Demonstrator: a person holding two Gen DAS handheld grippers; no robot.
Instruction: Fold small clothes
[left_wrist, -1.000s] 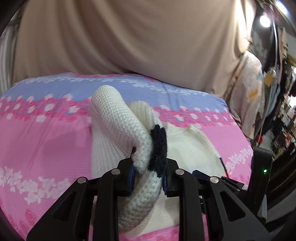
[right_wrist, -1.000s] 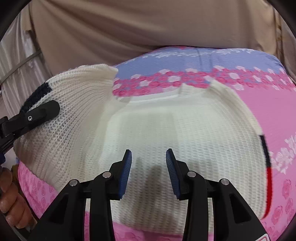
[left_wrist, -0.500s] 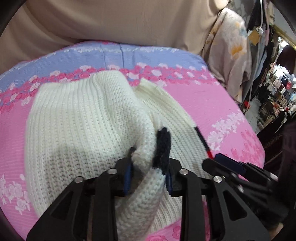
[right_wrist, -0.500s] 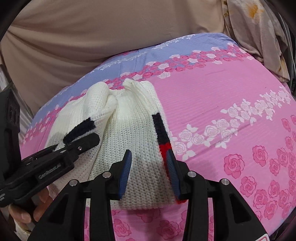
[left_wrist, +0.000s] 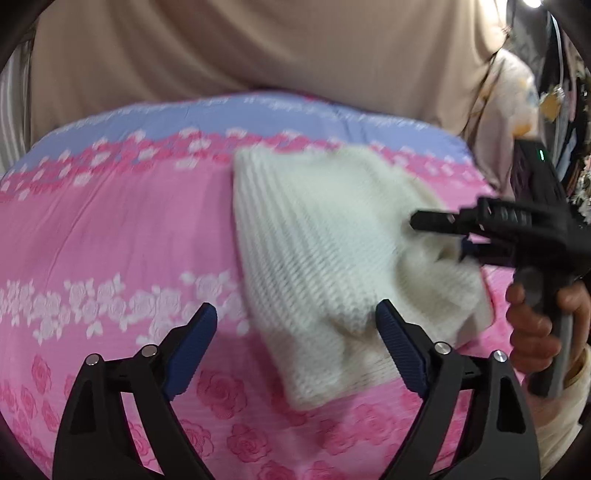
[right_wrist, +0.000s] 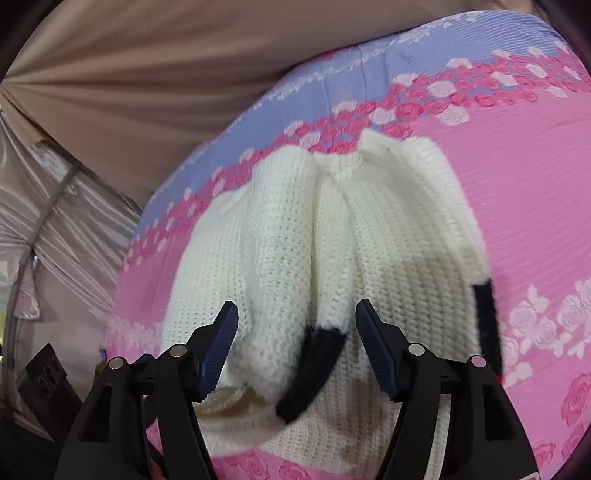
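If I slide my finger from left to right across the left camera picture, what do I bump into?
Pink rose bedsheet → white knitted sweater → the right hand-held gripper poking at the sweater → the person's hand holding its handle.

Both views are evenly and fairly brightly lit, with a hard white lamp glaring at the top right of the left wrist view. That view is smeared by motion blur: the white knit sweater loses its stitch detail, and the right gripper beside it looks soft. The right wrist view is sharper (stitches read clearly), with faint brownish shadows, probably from the gripper fingers. Fisheye bending darkens every corner.
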